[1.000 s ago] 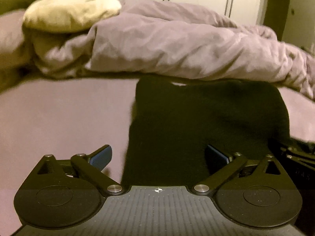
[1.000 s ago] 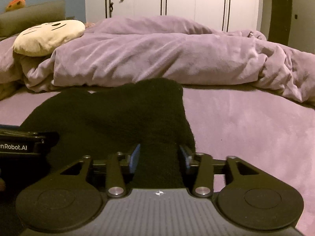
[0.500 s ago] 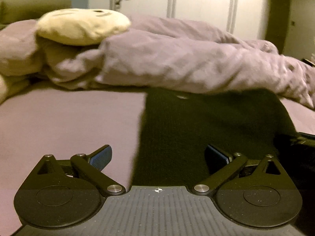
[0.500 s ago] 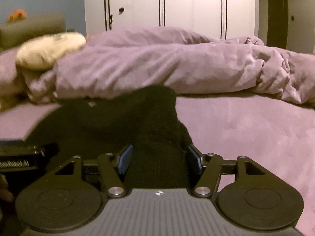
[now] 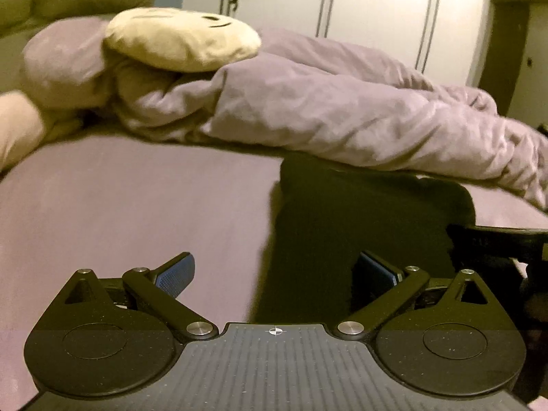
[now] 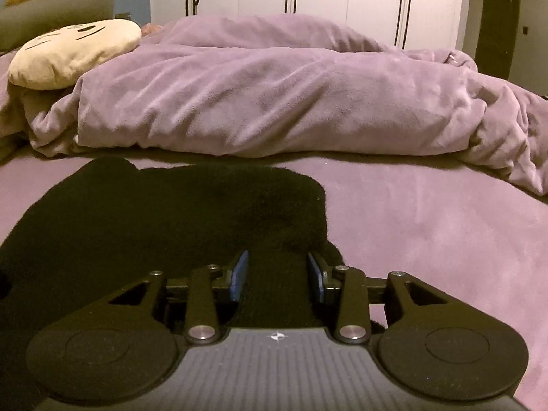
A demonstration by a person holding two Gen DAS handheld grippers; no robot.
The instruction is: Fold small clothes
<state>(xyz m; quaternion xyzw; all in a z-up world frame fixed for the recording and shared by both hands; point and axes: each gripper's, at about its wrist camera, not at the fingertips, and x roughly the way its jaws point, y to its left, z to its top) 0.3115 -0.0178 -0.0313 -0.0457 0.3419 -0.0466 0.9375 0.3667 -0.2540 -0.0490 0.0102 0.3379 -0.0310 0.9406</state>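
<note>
black fuzzy garment [image 6: 178, 219] flat on velvety purple bedspread [image 6: 428, 226].

You find no readable text, label, brand or number in either view. The cream cushion [image 6: 73, 53] carries only a drawn face.

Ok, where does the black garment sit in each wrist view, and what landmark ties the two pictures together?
Left wrist: the black garment lies right of centre on the bed, reaching from the duvet's edge toward the camera.
Right wrist: it fills the lower left and centre, running between the right gripper fingers.
Shared landmark: the cream face cushion on the purple duvet, upper left in both.
</note>
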